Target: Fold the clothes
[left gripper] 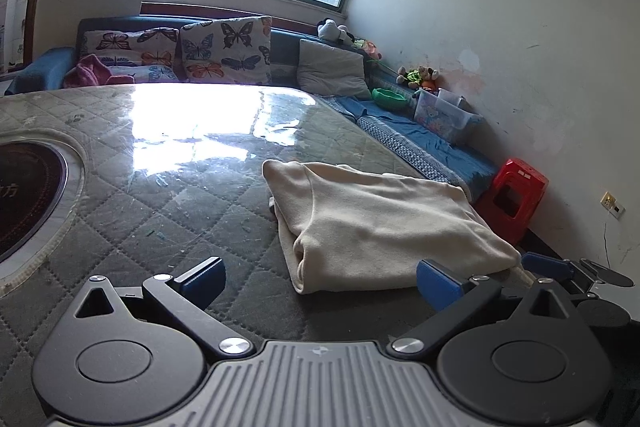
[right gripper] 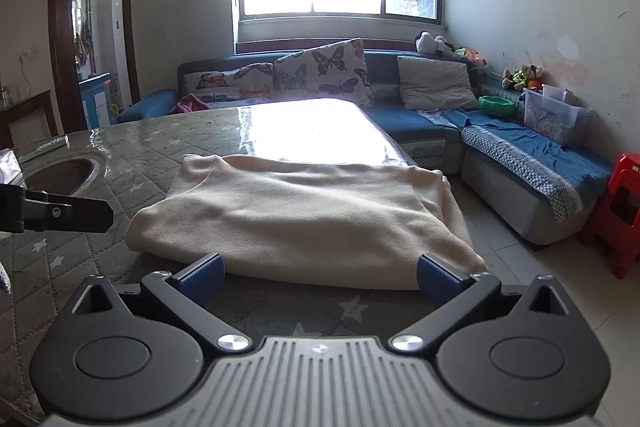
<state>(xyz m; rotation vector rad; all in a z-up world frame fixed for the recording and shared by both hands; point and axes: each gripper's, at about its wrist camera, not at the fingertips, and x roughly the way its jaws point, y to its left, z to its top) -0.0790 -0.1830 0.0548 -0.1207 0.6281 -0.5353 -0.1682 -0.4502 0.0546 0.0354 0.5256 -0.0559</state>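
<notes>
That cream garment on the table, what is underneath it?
The cream garment lies folded on a quilted grey table cover under a glossy clear sheet. Its right edge hangs slightly past the table's edge. Anything tucked between its folded layers is hidden.

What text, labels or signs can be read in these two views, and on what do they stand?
"方": pale character on the dark round inset in the table, cut off at the picture's left edge.
Storage box on the sofa: cartoon print, any lettering too blurred.
Nothing else legible.
</notes>
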